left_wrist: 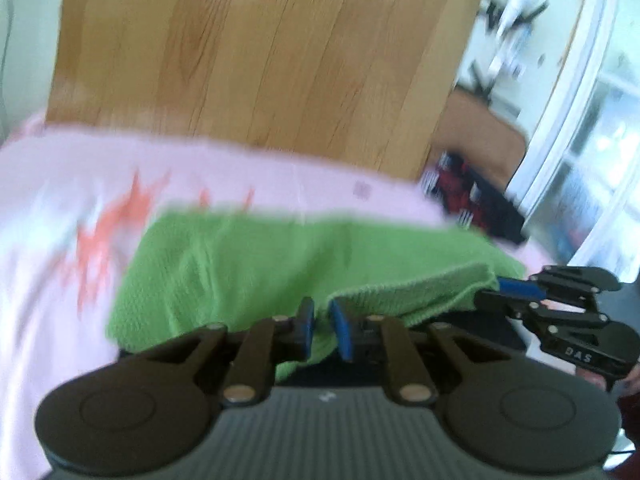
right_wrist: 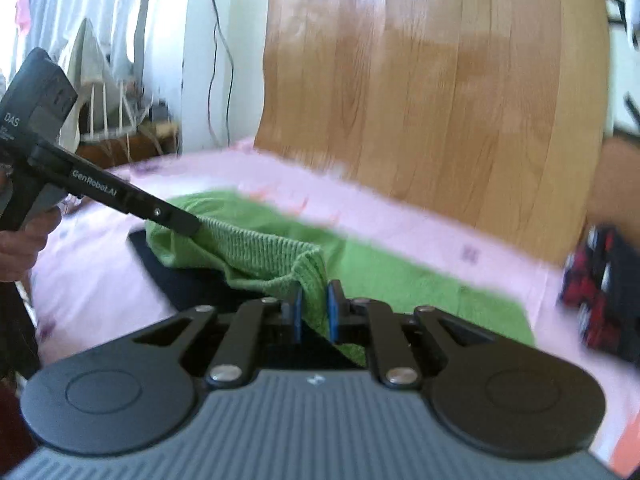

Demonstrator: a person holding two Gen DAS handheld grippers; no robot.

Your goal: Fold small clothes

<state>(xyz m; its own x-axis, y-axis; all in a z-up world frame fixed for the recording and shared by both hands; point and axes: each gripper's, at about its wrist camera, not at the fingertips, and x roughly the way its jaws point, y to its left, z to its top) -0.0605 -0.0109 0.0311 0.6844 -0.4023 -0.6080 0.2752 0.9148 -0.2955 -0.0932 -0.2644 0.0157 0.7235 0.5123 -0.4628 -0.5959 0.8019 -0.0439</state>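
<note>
A green ribbed cloth lies on a pink sheet, with its near edge lifted and folded over. My left gripper is shut on that edge, green fabric pinched between its blue pads. At the right of the left wrist view, my right gripper holds the other end of the same edge. In the right wrist view the right gripper is shut on a fold of the green cloth. The left gripper grips it further left. The edge hangs slack between them.
A dark flat thing shows under the raised cloth. A red and black checked item lies on the pink sheet at the right. A wooden panel rises behind. A person's hand holds the left gripper.
</note>
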